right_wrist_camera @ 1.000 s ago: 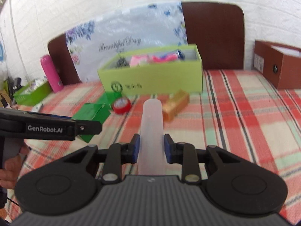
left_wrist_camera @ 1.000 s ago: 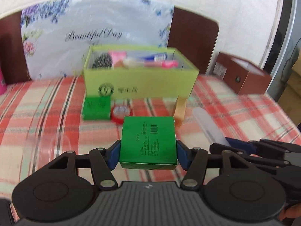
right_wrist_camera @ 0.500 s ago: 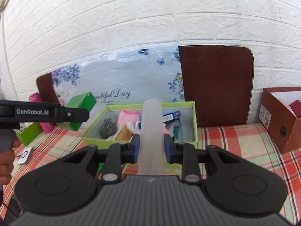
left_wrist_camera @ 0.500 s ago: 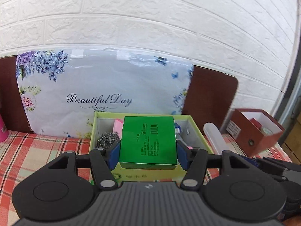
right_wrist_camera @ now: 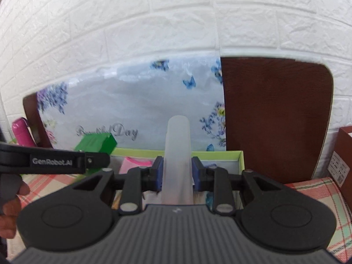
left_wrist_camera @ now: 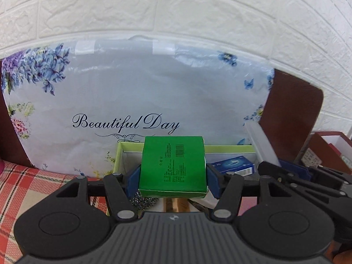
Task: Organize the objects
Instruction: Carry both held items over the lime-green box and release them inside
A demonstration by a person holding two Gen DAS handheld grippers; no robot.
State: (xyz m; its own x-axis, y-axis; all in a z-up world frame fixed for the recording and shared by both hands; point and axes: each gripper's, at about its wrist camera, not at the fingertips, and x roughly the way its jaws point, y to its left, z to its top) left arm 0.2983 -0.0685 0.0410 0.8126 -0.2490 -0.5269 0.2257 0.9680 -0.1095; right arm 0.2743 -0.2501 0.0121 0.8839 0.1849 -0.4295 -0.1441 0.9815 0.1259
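Left wrist view: the left gripper [left_wrist_camera: 173, 176] clamps a green carton [left_wrist_camera: 173, 167] between its blue pads, held above the open lime-green box [left_wrist_camera: 228, 148], whose interior holds a blue packet [left_wrist_camera: 234, 164] and a steel scourer [left_wrist_camera: 143, 201]. Behind the box stands a floral "Beautiful Day" bag [left_wrist_camera: 132, 92].

Right wrist view: the right gripper [right_wrist_camera: 177, 172] grips a translucent white tube [right_wrist_camera: 177, 154], pointing upward over the same lime-green box [right_wrist_camera: 241, 160]. To the left of the box, the left gripper [right_wrist_camera: 96, 164] carries the green carton [right_wrist_camera: 96, 142]. The checked surface [right_wrist_camera: 316, 189] lies right of the box.

White brick wall [left_wrist_camera: 176, 6], floral "Beautiful Day" sheet [left_wrist_camera: 136, 92], checked tablecloth [left_wrist_camera: 26, 184].
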